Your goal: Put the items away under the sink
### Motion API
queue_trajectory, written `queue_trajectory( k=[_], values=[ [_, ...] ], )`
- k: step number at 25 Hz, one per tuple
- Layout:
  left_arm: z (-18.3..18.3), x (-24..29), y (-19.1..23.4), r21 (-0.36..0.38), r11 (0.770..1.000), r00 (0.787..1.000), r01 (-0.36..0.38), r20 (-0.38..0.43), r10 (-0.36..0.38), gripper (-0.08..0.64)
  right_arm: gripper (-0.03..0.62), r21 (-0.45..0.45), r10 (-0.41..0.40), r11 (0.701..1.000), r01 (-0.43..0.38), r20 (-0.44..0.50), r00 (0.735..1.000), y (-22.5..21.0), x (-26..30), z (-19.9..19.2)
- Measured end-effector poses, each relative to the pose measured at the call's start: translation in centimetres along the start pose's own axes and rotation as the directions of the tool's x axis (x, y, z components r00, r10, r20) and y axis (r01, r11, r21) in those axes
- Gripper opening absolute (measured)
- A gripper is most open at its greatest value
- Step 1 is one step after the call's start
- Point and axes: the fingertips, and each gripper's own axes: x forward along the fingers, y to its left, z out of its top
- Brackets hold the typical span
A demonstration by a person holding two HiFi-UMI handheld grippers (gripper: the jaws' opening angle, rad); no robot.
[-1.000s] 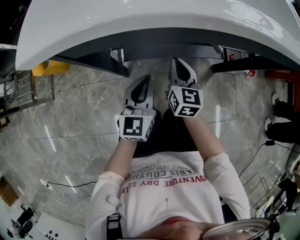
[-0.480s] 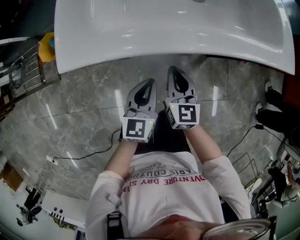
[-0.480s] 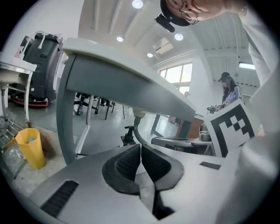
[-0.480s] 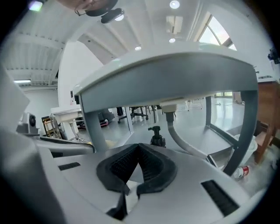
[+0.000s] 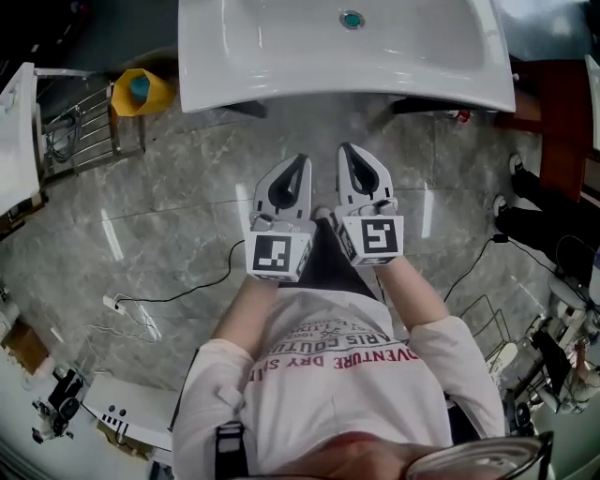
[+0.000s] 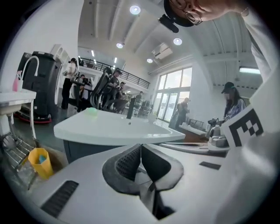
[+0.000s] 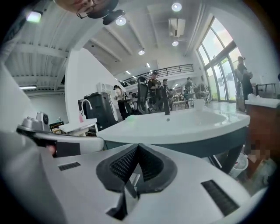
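The white sink (image 5: pixel 281 56) stands ahead of me, its drain (image 5: pixel 352 19) showing in the head view. My left gripper (image 5: pixel 298 159) and right gripper (image 5: pixel 345 150) are held side by side a little short of the sink's front edge, above the marble floor. Both are shut with nothing between their jaws. In the left gripper view the sink (image 6: pixel 109 129) lies just beyond the closed tips (image 6: pixel 141 146). The right gripper view shows the sink (image 7: pixel 183 124) beyond its closed tips (image 7: pixel 138 146). The space under the sink is hidden from above.
A yellow bucket (image 5: pixel 141 92) sits on the floor left of the sink, next to a metal rack (image 5: pixel 75 131). Cables (image 5: pixel 178 295) trail across the floor at left and right. A dark wooden unit (image 5: pixel 553 103) and a person's shoes (image 5: pixel 525 220) are at right.
The view has pulled back and up: the sink has shrunk and moved toward the top, its basin and drain now show. Both grippers stay shut, side by side.
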Motion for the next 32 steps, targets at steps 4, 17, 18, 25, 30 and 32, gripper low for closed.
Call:
queue_trajectory(
  k=[4, 17, 18, 25, 30, 32],
  values=[
    [6.3, -3.1, -2.7, 0.062, 0.998, 0.997, 0.002, 0.072, -0.007, 0.028, 0.025, -0.032, 0.008, 0.999, -0.007, 0.049, 0.999, 1.3, -4.5, 5.4],
    [18.0, -10.8, -9.5, 0.204, 0.979, 0.965, 0.014, 0.255, -0.067, 0.028, 0.025, -0.080, -0.019, 0.996, 0.040, 0.243, 0.970, 2.5, -14.1, 17.8],
    [18.3, -11.4, -9.5, 0.203, 0.979, 0.963, 0.006, 0.262, -0.060, 0.028, 0.025, -0.086, -0.019, 0.995, 0.042, 0.250, 0.968, 2.7, -14.7, 18.3],
    [20.7, -13.4, -9.5, 0.206, 0.978, 0.947, -0.022, 0.317, -0.046, 0.028, 0.025, -0.102, -0.010, 0.994, 0.045, 0.326, 0.945, 3.1, -16.8, 21.3],
    [20.7, -14.2, -9.1, 0.208, 0.978, 0.950, -0.027, 0.310, -0.040, 0.028, 0.025, -0.096, -0.007, 0.995, 0.041, 0.327, 0.945, 3.8, -17.1, 21.5],
    [20.6, -14.4, -9.3, 0.212, 0.977, 0.951, -0.016, 0.305, -0.050, 0.028, 0.025, -0.096, -0.012, 0.994, 0.045, 0.325, 0.946, 3.9, -17.3, 21.3]
  ],
)
